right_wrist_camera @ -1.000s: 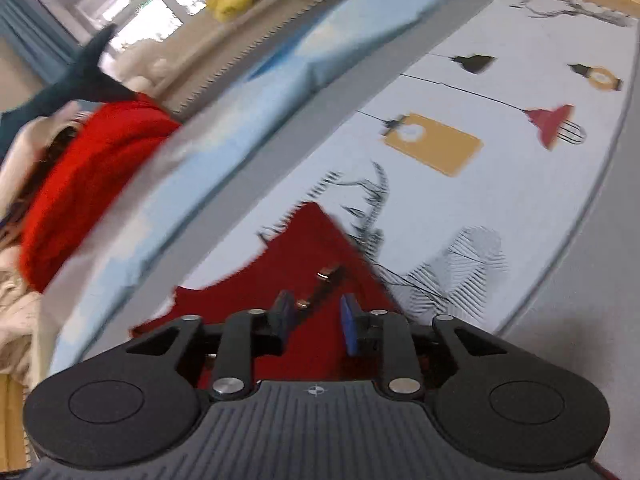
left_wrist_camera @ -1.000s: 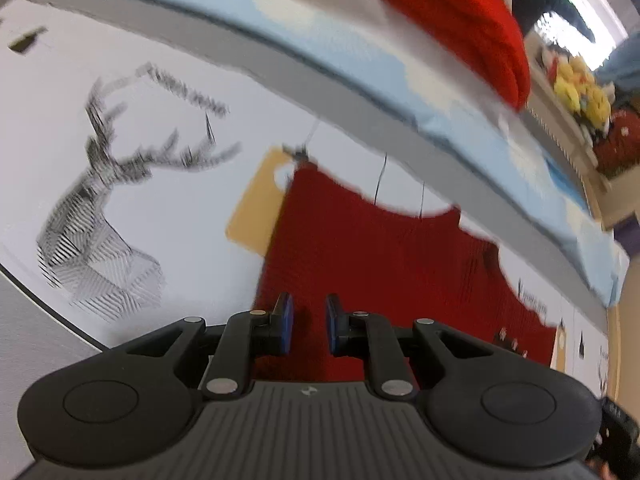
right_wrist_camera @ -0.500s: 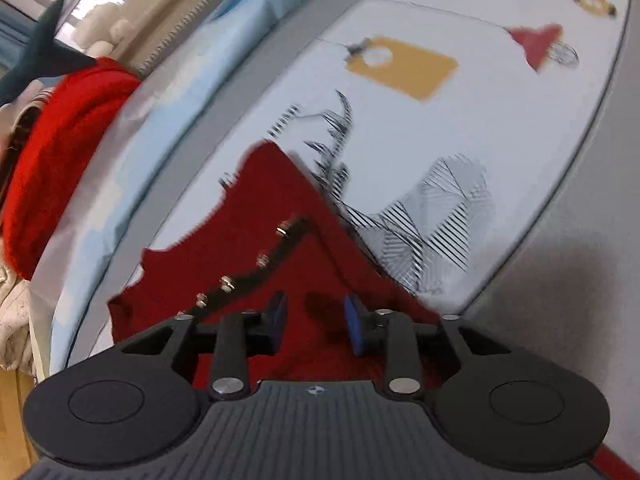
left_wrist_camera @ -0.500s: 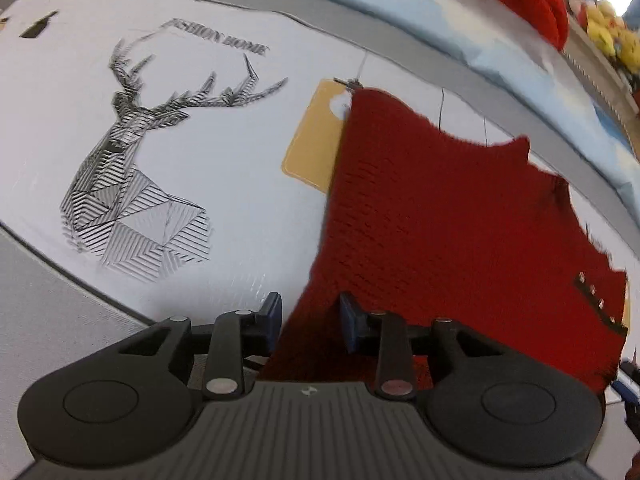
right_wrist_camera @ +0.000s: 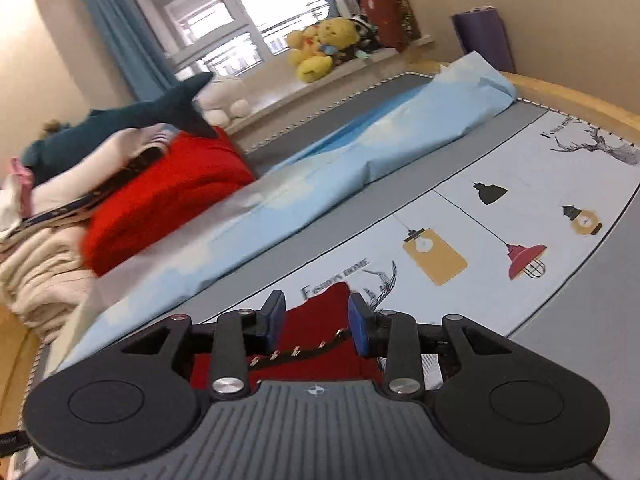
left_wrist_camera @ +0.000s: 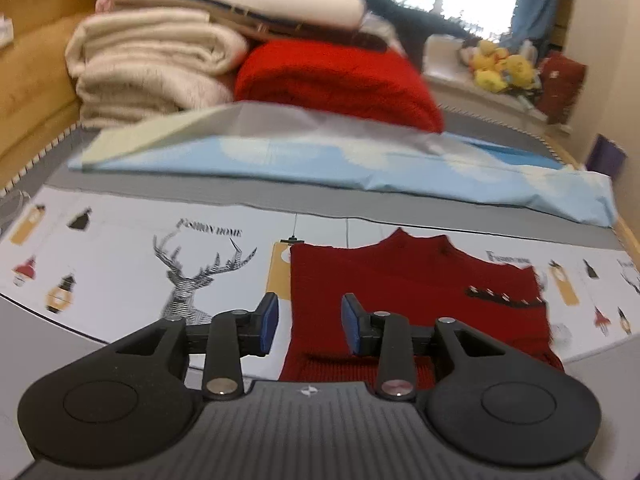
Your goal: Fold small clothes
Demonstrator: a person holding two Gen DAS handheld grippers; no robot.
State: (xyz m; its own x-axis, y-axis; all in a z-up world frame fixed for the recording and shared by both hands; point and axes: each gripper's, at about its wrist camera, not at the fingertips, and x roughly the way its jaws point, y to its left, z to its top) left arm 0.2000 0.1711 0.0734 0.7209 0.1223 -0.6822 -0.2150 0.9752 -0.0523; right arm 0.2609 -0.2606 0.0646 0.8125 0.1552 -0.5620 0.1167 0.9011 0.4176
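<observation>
A small dark red knitted garment with a dark strip of metal snaps lies flat on the printed white mat. My left gripper is open, above the garment's near left edge, holding nothing. In the right wrist view the same garment shows between the blue pads of my right gripper, which is open and empty just above it; its snap strip runs across below the pads.
A folded light blue sheet lies along the far side of the mat. Behind it are a red knit bundle and a stack of cream blankets. Plush toys sit on the window sill.
Both grippers opened wider and pulled back and up from the red garment, which now lies flat on the mat. Both views tilted up toward the room.
</observation>
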